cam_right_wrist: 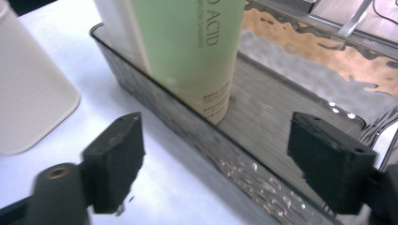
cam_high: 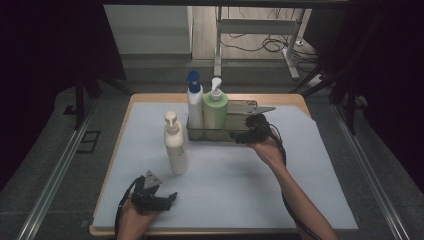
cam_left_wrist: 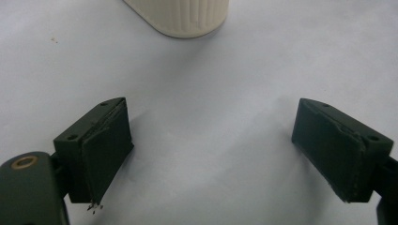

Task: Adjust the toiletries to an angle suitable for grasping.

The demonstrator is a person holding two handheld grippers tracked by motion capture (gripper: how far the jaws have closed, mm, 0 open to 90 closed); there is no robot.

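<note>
Nearest the lens, at the near left corner of the desk (cam_high: 240, 185): left gripper (cam_high: 172, 197), low over the pale sheet, jaws spread wide apart, nothing between them but bare sheet. Points toward the base of the cream bottle (cam_left_wrist: 183, 16), well short of touching it.

Next by size, across the far middle of the desk: clear tray (cam_high: 212, 134), long and shallow, its right half bare. Holds two bottles upright at its left end, side by side: green bottle (cam_high: 215, 112) with a white pump, and to its left a white bottle with a blue pump (cam_high: 195, 107). Outside the tray, just in front of its left end, on the sheet: the cream bottle (cam_high: 175, 145), upright and untouched.

At the tray's near right corner: right gripper (cam_high: 243, 137), jaws wide open and gripping nothing. Looks along the tray's near wall (cam_right_wrist: 187, 122), which runs across the gap between the jaws without either pad pressing on it. Sits near the green bottle (cam_right_wrist: 187, 47) but clear of it; the bottle stands free on the tray floor.

Judging by the layout: loading of bottles into the tray about two thirds done. Two in place, green one apparently just set down and let go. Left to do: pick up the cream bottle and stand it in the tray's open right half.
</note>
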